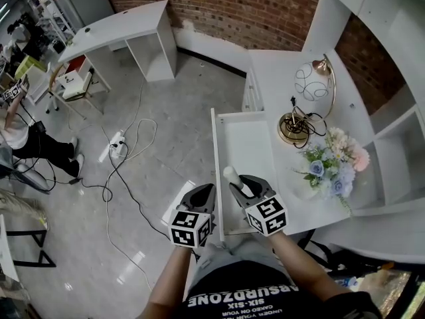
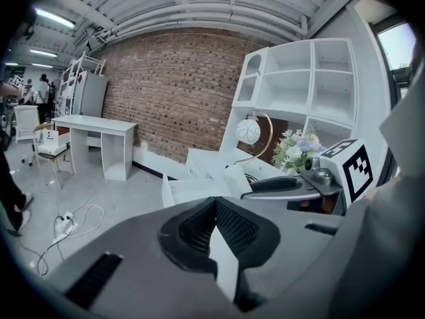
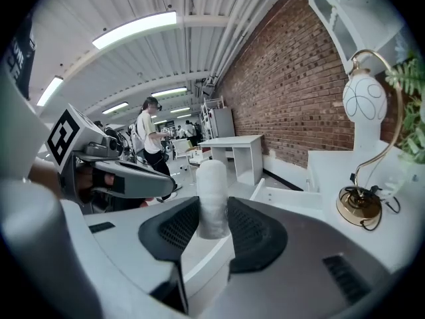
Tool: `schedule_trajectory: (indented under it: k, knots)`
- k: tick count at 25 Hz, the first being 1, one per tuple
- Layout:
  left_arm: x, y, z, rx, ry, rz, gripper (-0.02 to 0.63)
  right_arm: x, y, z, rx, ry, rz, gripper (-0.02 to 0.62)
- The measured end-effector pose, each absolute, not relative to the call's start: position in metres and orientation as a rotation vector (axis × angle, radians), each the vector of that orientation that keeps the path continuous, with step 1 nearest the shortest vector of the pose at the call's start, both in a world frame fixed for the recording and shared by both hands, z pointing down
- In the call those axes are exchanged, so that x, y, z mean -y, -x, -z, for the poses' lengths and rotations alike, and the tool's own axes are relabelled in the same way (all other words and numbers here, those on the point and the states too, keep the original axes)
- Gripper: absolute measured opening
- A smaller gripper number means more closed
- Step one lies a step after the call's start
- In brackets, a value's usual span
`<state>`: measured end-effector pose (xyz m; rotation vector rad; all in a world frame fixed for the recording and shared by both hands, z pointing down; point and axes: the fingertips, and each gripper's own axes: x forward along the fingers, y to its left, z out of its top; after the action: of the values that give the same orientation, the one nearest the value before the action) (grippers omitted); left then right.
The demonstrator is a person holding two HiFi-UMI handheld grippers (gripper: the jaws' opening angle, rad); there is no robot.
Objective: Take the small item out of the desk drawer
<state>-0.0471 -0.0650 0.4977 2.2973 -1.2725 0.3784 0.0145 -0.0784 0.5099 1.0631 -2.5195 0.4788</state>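
Head view: a white table (image 1: 282,72) stands against a brick wall (image 1: 232,5) with its drawer (image 1: 247,135) pulled open. Open tiled floor (image 1: 166,138) lies off the drawer's left edge, crossed by loose cables (image 1: 123,155), while a gold-footed lamp (image 1: 307,95) and a bunch of flowers (image 1: 335,165) crowd the tabletop to the right. The right gripper (image 1: 239,183) hovers over the drawer's near end with a small white cylinder (image 1: 230,175) standing upright in its fingers. The left gripper (image 1: 204,193) hangs just outside the drawer's left wall, over the floor. Left gripper view: its fingers are pressed together with nothing between them, and the open drawer lies ahead. Right gripper view: the fingers are clamped on the cylinder's lower half, one pad on each side, and its rounded top stands clear above them. The drawer's rim runs just beyond the fingers, the lamp stands on the table to the right, and a person (image 3: 147,138) stands well back across the room.
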Motion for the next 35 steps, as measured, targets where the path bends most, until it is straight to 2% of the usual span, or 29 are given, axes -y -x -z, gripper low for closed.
schedule_trajectory:
  k: [35]
  knots:
    - [0.008, 0.038, -0.450, 1.255, -2.404, -0.309, 0.005, 0.009, -0.016, -0.424, 2.623, -1.240, -0.384, 0.129]
